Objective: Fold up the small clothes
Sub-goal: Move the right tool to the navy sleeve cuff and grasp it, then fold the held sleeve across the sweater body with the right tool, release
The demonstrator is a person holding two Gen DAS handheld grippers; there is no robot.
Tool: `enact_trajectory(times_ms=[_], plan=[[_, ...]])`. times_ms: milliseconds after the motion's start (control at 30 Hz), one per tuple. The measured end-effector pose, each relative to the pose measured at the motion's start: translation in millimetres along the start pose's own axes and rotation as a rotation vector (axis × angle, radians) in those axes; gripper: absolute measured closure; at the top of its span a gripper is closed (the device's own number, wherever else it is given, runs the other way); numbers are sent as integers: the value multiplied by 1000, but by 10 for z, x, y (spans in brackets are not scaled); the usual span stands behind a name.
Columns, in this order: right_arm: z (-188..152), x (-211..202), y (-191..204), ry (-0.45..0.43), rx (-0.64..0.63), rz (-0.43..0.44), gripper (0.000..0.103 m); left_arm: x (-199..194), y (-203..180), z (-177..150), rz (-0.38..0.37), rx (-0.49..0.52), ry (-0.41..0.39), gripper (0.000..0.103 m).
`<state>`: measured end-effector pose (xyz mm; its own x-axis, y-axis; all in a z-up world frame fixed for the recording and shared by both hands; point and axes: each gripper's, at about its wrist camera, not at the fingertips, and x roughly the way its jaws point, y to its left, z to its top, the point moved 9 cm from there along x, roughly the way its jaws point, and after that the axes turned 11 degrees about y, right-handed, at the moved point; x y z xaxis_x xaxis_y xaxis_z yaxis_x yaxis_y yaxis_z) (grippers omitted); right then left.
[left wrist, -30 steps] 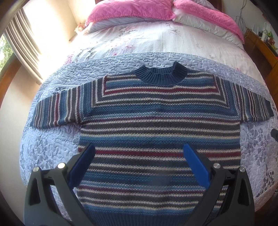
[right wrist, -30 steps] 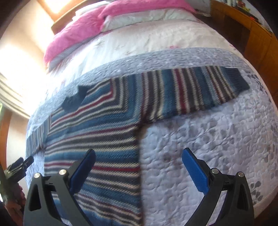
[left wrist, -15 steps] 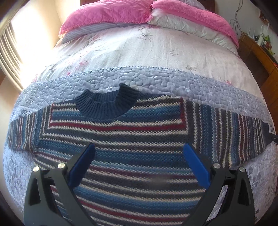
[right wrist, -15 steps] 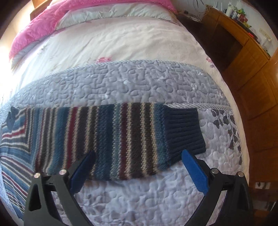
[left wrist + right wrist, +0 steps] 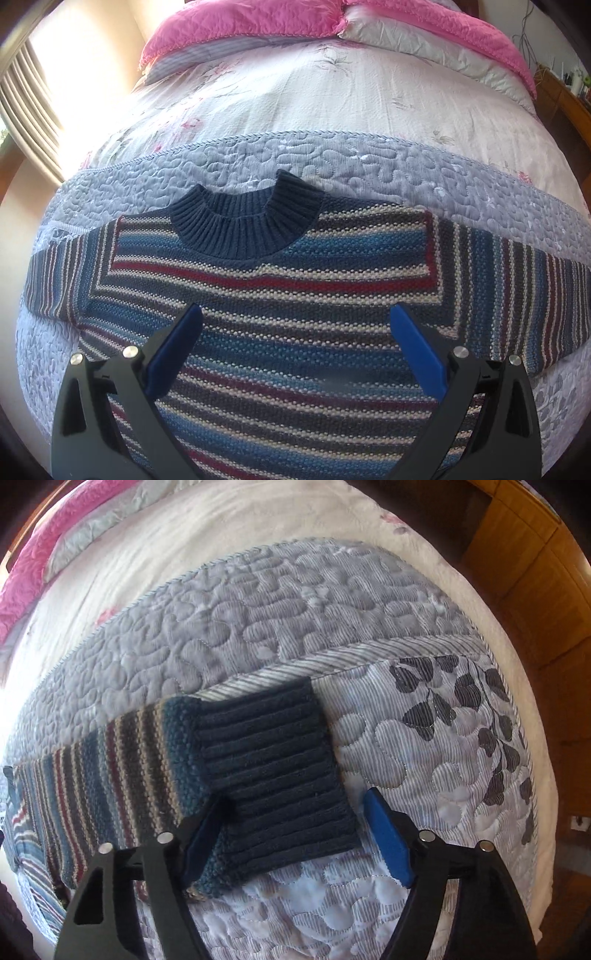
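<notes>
Right gripper (image 5: 295,830), jaws wide, straddles the cuff (image 5: 273,775); sleeve runs left. Left gripper (image 5: 295,343), jaws wide, hovers over the sweater (image 5: 295,314).

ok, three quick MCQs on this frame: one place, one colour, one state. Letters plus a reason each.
1. Where does the sweater lie?
A. on the quilt
B. on the pillows
C. on the floor

2. What colour is the cuff?
A. pink
B. dark navy
C. white

3. The right gripper is:
A. shut on the cuff
B. open around the cuff
C. far from the sweater

Answers:
1 A, it is spread flat on the grey-blue quilt.
2 B, ribbed navy knit.
3 B, the blue fingers stand apart, either side of the cuff.
</notes>
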<state>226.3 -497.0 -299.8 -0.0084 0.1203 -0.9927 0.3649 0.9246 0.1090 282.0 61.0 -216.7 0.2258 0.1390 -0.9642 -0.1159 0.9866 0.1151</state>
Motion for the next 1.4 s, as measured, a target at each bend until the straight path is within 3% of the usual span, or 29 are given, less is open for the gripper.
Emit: enact_trajectory(times_ms=[67,100,300,433,533,733,900,1033,1133,1167,1267,1400], plan=[[-15,-42,12,-20,-23,-2,61,43,62,4,6,-6,11,3],[-30,-75,43,-28,-41,18,83,51,94,4,10,-6,14,3],[-227,-563,478,-165,-110,47,87,91,307,-36,24,-3,23,3],[-513,-841,1303,-219,-280,0,88,147,554,-69,34,-26,38,3],[-795,-948,2101,-232,-407,40,88,199,731,-81,21,-58,57,3],[-1189,-692,3506,-186,-511,189,88,218,996,-69,12,-86,61,3],[-1292,-272,4086,-120,-529,222,88,248,1195,-60,2,-106,64,3],[-1322,43,4286,-55,-532,246,82,304,1273,-66,-2,-114,71,3],[-1460,41,4358,-3,-527,366,65,339,1232,-81,-24,-112,83,3],[-1501,-20,4352,-9,-528,393,59,342,1194,-89,-36,-107,85,3],[-1574,-273,4131,-76,-508,389,59,336,966,-112,-97,-77,96,3],[-1650,-466,3568,-141,-404,354,59,311,352,-210,-239,-4,125,3]])
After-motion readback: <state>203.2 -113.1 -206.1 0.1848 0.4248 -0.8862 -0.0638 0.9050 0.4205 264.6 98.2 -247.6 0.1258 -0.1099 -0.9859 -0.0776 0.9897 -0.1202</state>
